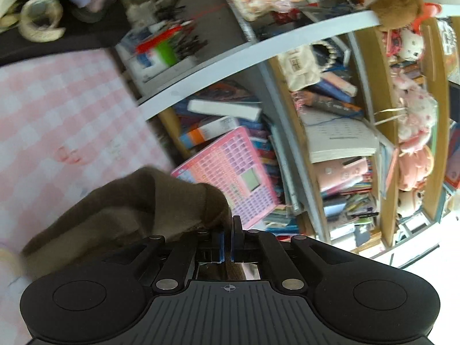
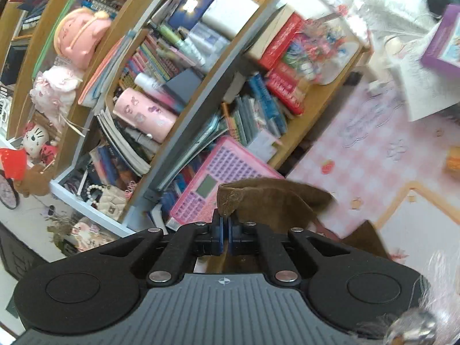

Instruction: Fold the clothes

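Brown garment [image 1: 120,212] pinched in both our grippers, lifted above pink checked cloth [image 1: 57,120]. Left gripper [image 1: 228,240]: blue pads nearly together, fabric edge clamped between them, rest draping off to left. Right gripper [image 2: 225,231]: pads pressed tight on corner of same brown garment [image 2: 273,201], fabric hanging to right. Behind, we see cluttered bookshelf [image 2: 172,86] and pink toy keyboard [image 1: 238,172].

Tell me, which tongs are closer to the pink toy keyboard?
Right, probably, but it's close. The right tongs sit just below the pink toy keyboard, pinching the brown cloth. The left tongs pinch it beside the keyboard's lower corner.
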Available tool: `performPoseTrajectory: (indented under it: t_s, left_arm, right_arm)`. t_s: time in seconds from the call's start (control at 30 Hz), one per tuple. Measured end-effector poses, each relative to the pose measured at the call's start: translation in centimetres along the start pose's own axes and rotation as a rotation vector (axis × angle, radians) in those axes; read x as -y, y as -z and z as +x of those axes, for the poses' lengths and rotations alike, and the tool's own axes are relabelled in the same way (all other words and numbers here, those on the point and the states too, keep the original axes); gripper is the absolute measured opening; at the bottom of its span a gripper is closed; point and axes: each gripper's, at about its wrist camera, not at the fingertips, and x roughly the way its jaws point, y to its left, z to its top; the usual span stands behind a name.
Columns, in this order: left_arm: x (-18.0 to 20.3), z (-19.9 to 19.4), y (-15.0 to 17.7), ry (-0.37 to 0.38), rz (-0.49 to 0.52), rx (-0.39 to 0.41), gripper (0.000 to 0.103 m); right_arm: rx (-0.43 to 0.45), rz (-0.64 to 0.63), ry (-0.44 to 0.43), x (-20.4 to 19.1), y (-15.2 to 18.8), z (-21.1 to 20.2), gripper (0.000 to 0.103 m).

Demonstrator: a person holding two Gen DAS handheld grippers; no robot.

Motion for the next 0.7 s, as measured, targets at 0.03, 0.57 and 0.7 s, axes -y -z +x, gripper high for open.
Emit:
performPoseTrajectory:
  t_s: [0.03, 0.57, 0.7]
  left_arm:
    - [-1.7, 0.0, 0.8, -0.049, -0.024, -0.022, 0.002]
    - [-6.2, -0.3, 3.5, -0.071, -0.131, -0.051, 0.003]
    - [-9.7, 0.4, 5.4, -0.233, -0.179, -0.116, 0.003]
  right_arm:
    - [-0.031, 0.016, 0.061, 1.6, 1.1, -0.2, 0.003]
    - [-0.112, 0.059, 0.249, 7.2, 5.4, 0.2, 0.003]
    - [-0.204, 0.095, 0.378, 10.4, 7.7, 1.0, 0.003]
